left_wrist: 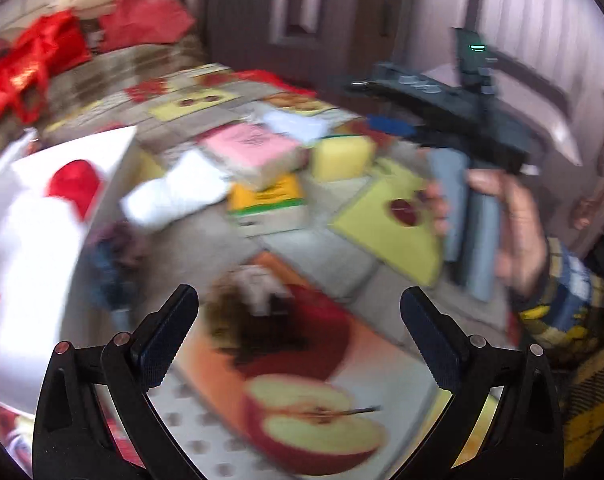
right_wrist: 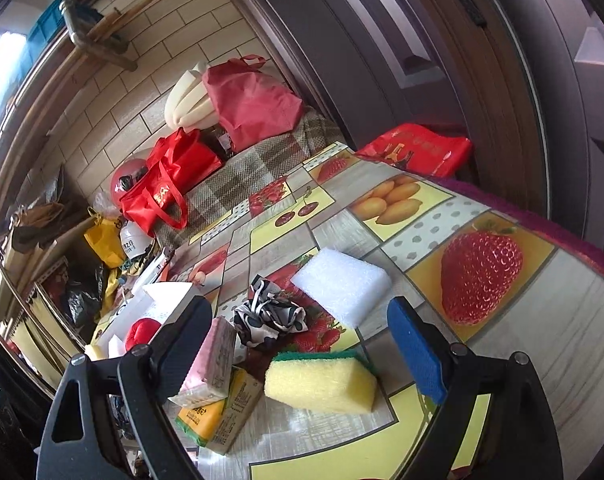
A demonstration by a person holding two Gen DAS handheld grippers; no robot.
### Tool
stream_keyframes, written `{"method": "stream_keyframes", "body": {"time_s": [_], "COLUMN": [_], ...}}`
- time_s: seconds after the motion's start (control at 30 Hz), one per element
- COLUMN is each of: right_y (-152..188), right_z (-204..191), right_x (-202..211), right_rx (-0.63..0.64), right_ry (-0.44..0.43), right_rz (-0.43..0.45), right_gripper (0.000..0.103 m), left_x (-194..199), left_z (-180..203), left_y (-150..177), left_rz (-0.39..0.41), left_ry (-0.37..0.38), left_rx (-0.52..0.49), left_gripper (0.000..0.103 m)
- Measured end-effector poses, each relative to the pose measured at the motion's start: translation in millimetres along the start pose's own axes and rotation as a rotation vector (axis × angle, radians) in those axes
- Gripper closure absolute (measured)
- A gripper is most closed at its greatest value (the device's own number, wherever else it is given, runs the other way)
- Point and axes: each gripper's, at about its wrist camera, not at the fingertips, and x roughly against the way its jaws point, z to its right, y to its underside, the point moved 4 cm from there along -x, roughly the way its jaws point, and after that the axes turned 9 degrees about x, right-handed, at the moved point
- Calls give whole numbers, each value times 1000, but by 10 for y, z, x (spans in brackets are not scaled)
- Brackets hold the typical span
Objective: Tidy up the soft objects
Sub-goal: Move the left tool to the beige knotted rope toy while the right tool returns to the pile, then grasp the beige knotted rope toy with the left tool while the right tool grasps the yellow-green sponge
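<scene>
Right gripper (right_wrist: 302,344), jaws gaping empty, is hovering over yellow sponge (right_wrist: 319,386); crowding pink tissue pack (right_wrist: 212,360) risks being snagged.

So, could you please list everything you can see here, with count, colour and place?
yellow sponge: one, yellow with a green top, between the right tongs on the table
white foam block: one, white, beyond the sponge
patterned cloth: one, black and white, crumpled left of the foam
pink tissue pack: one, pink, lying on the yellow pack
yellow tissue pack: one, yellow and green, underneath
white box: one, white, far left, a red soft item in it
red bags: several, red, behind the table
tablecloth: one, fruit print
left tongs: open, empty
right tongs: open, empty
hand: one, holding the right tool
</scene>
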Motion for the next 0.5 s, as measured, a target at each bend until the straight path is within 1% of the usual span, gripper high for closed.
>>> {"method": "stream_keyframes", "body": {"time_s": [0.07,0.13,0.17,0.2,0.23,0.3,0.37,0.4,0.43,0.5], "right_y": [5,4,3,5,6,13,11,10,12,23], "right_z": [11,14,17,26,35,74,101,100,94,42], "right_x": [-2,2,4,2,1,-9,-12,-18,-16,-23], "right_rx": [-8,-5,-7,-10,-14,-33,-30,-5,27,92], "right_ry": [-3,-1,1,3,4,5,28,52,75,86], "right_rz": [-4,-1,1,2,3,-1,-19,-41,-63,-104], "right_gripper": [13,13,13,13,13,13,13,13,13,13], "left_x": [-149,-247,-282,-335,-377,-379,-385,-374,-364,-357], "left_z": [-49,-37,-13,16,34,53,56,50,14,-65], "left_y": [19,25,16,-6,-8,-22,-31,-31,-4,-11], "left_rz": [-62,-92,-95,-99,-113,-108,-98,-90,-85,-82], "left_ry": [-51,-94,-118,-134,-145,-134,-132,-139,-144,-134], "left_rx": [18,1,-13,-23,-32,-29,-38,-44,-48,-36], "left_gripper": [1,3,8,25,36,42,54,58,59,62]}}
